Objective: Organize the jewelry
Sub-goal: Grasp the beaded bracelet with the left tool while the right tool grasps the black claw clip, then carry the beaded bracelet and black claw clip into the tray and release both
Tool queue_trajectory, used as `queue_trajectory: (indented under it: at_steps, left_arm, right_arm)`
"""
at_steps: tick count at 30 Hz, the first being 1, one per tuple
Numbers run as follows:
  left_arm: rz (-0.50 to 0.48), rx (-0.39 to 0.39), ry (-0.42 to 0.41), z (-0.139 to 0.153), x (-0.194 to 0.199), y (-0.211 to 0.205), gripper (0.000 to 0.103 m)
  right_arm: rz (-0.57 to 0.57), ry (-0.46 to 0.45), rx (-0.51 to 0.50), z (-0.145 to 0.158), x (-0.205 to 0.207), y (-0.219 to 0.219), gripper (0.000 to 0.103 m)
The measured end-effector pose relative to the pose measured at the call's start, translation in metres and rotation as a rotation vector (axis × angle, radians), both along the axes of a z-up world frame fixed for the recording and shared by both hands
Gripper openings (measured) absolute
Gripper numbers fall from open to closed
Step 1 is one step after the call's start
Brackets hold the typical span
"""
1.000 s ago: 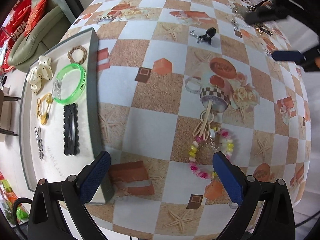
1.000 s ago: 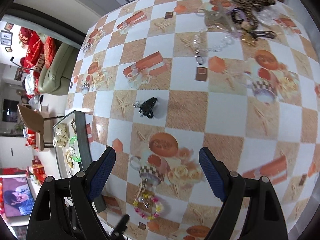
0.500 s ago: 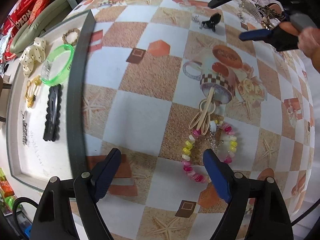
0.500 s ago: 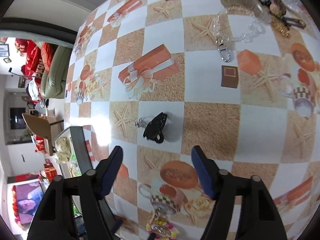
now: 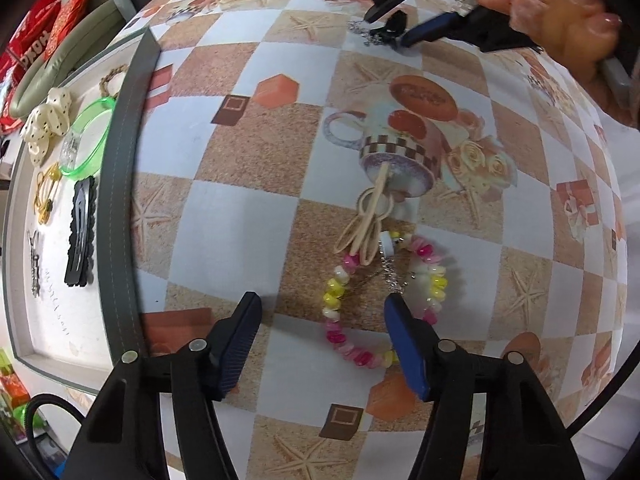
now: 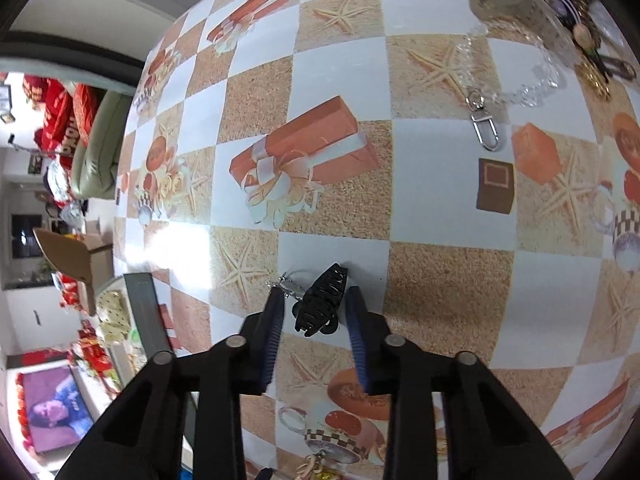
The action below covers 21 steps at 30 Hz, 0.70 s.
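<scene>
- The right hand-held gripper [image 6: 314, 312] sits low over the counter [image 6: 448, 288], which carries a checkered cloth printed with starfish and gift boxes. Its blue-padded fingers stand narrowly apart on either side of a small black plastic claw hair clip [image 6: 322, 304]; whether the pads touch the clip cannot be told.
- A short silver chain [image 6: 286, 285] lies against the clip's left end.
- The left hand-held gripper [image 5: 322, 306] hovers with its jaws spread wide and nothing between them, above a pink, yellow and white beaded bracelet [image 5: 340, 292] lying on the counter.
- A beige looped hair tie [image 5: 366, 224] overlaps the bracelet's far side.
- To the left, a grey-rimmed white tray [image 5: 120, 184] holds a translucent green bangle [image 5: 90, 136], a black scalloped snap clip [image 5: 80, 236] and a cream dotted bow [image 5: 44, 124].
</scene>
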<state>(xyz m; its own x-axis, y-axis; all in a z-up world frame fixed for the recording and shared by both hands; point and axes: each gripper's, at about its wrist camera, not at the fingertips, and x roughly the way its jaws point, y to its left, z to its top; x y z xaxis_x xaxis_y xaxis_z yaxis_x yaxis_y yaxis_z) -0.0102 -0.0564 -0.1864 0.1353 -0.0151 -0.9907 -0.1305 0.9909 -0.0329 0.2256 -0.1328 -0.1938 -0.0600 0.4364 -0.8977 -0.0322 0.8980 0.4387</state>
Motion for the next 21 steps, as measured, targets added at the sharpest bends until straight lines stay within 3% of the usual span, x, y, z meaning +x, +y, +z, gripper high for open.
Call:
queue_trajectory:
  at_steps: [4,7,9,15,21]
  left_arm:
    - [-0.015,0.01,-0.001,0.001,0.002,-0.006,0.056]
    - [-0.024,0.002,-0.007,0.004,0.008,-0.007,0.035]
    - [-0.028,-0.023,-0.008,0.005,0.01,-0.007,0.016]
    - [-0.028,-0.133,-0.011,0.006,0.016,-0.002,0.013]
    - [-0.031,-0.193,-0.034,0.021,0.017,-0.001,0.013]
  right_arm:
    - [0.017,-0.022,-0.024,0.001,-0.001,-0.002,0.02]
    - [0.024,-0.041,-0.039,0.004,-0.003,-0.005,0.019]
    - [0.02,-0.04,-0.036,0.006,-0.006,-0.01,0.019]
    - [0.014,-0.04,-0.029,0.015,-0.02,-0.026,0.019]
    - [0.014,-0.034,-0.02,0.026,-0.042,-0.044,0.019]
